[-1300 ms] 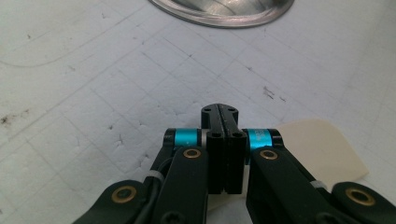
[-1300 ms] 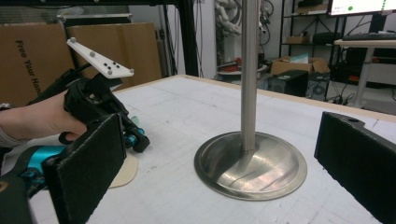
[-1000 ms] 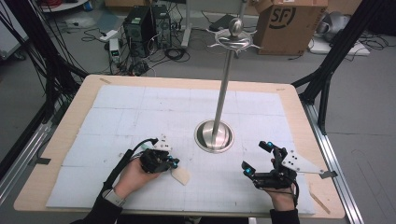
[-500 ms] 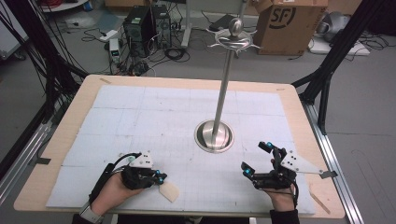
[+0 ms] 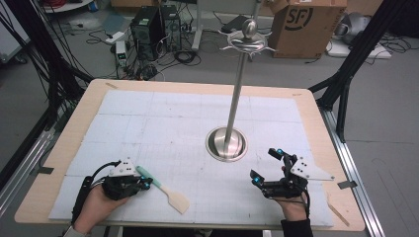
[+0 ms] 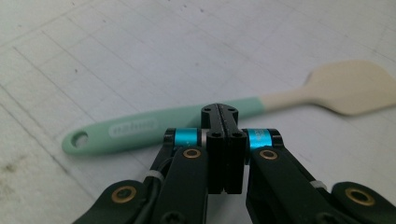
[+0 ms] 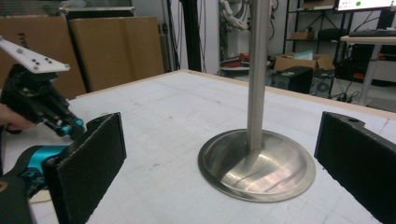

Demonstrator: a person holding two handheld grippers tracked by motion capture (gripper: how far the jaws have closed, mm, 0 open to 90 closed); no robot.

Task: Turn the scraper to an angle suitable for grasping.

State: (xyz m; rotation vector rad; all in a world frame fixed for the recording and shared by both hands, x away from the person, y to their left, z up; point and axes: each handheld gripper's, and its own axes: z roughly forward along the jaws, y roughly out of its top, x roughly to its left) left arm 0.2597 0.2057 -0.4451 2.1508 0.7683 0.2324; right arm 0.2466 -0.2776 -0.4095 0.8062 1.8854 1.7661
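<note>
A spatula [image 5: 163,188] with a mint-green handle and a pale blade lies flat on the white mat [image 5: 163,123], at the front left. In the left gripper view the spatula [image 6: 187,121] lies crosswise just beyond the tips of my left gripper [image 6: 219,112], whose jaws are pressed together with nothing between them. From above, the left gripper [image 5: 144,182] sits beside the handle end. My right gripper [image 5: 265,164] stands open at the front right, close to the round base of a metal stand [image 5: 226,144]. Between the right gripper's [image 7: 224,154] jaws I see the stand's base [image 7: 257,163].
The stand's pole [image 5: 237,89] rises tall from the mat's middle and ends in a hooked crown [image 5: 248,42]. The wooden table edge [image 5: 326,148] frames the mat. Boxes, computers and cables lie on the floor beyond the table. The other hand's gripper [image 7: 37,102] shows far left.
The left gripper has moved left and toward the front edge. The spatula it carried now lies on the mat, free of the jaws. The right gripper has not moved.
</note>
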